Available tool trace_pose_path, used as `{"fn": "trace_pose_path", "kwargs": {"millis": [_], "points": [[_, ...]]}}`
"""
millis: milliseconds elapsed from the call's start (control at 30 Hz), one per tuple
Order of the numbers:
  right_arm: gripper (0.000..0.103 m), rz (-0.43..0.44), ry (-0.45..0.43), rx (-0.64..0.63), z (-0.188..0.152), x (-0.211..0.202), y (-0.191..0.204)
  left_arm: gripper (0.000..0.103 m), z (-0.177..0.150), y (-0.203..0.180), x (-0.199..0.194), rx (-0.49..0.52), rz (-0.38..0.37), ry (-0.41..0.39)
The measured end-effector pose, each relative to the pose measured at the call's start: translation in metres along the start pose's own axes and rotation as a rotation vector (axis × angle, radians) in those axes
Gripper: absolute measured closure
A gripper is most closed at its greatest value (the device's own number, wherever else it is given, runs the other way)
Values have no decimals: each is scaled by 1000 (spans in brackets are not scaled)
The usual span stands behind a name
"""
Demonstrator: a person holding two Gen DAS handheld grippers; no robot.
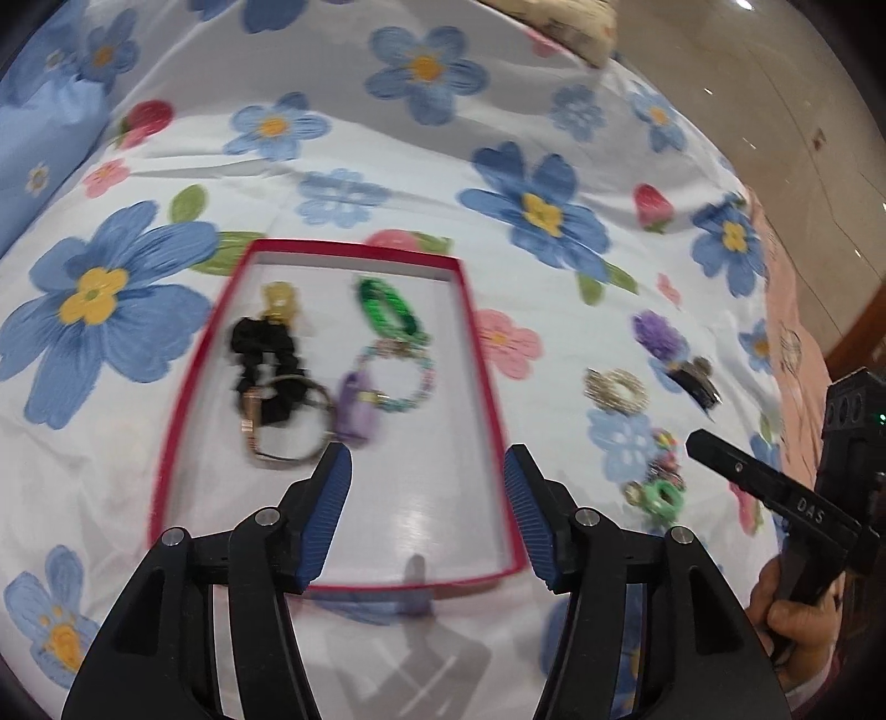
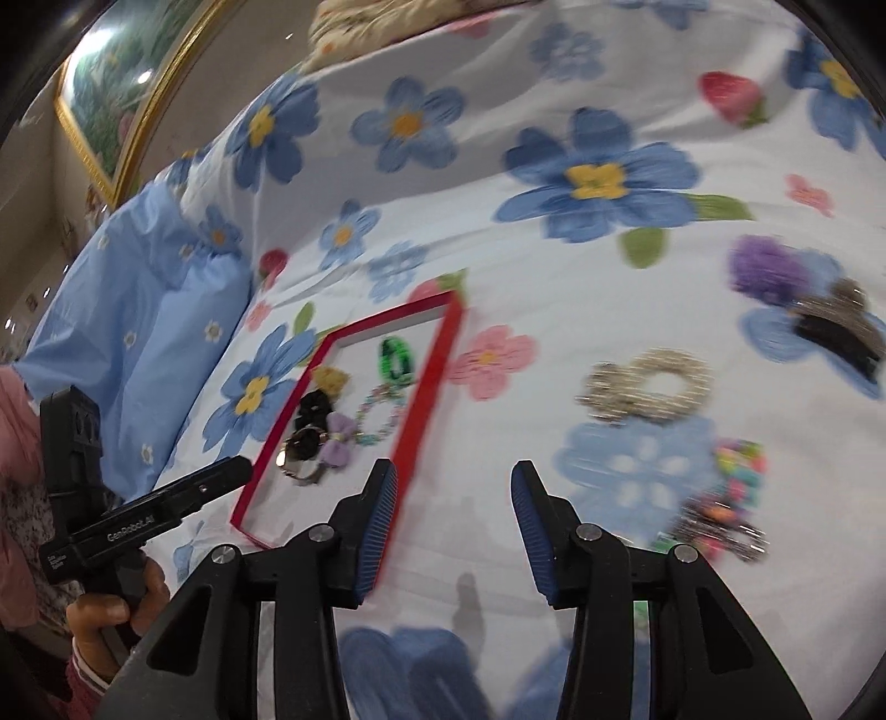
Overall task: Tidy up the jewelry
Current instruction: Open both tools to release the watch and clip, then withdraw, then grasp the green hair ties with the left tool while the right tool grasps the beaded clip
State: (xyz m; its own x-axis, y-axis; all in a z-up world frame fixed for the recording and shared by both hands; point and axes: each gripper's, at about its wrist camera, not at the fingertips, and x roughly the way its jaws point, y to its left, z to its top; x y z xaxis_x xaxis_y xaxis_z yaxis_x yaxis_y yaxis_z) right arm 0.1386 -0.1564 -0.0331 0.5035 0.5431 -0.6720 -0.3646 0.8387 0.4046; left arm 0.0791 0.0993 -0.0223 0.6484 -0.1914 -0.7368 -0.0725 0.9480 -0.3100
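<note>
A red-rimmed tray (image 1: 487,387) (image 2: 426,399) lies on the flowered bedspread. In it are a black scrunchie (image 1: 266,360), a yellow clip (image 1: 281,299), a green bracelet (image 1: 387,310), a bead bracelet (image 1: 410,376), a purple bow (image 1: 354,410) and a thin bangle (image 1: 293,432). My left gripper (image 1: 427,459) is open and empty above the tray's near half. My right gripper (image 2: 454,482) is open and empty over the bedspread just right of the tray. Loose on the bed are a silver pearl scrunchie (image 2: 648,387) (image 1: 617,390), a purple pom clip (image 2: 769,271), a black claw clip (image 2: 836,332) and colourful bead pieces (image 2: 731,498) (image 1: 659,476).
A light blue pillow (image 2: 138,310) lies left of the tray. A framed picture (image 2: 127,83) hangs on the wall beyond. A cream cushion (image 1: 559,22) sits at the bed's far edge. The floor (image 1: 775,111) lies right of the bed.
</note>
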Motion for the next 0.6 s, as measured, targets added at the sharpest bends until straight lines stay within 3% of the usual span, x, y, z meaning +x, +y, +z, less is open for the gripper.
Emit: {"fn": "trace_pose_path", "kwargs": {"millis": [300, 600], "points": [[56, -102, -77, 96, -9, -55, -61, 44, -7, -55, 8, 93, -68, 42], [55, -131, -67, 142, -21, -64, -102, 42, -18, -100, 27, 123, -146, 108]]}}
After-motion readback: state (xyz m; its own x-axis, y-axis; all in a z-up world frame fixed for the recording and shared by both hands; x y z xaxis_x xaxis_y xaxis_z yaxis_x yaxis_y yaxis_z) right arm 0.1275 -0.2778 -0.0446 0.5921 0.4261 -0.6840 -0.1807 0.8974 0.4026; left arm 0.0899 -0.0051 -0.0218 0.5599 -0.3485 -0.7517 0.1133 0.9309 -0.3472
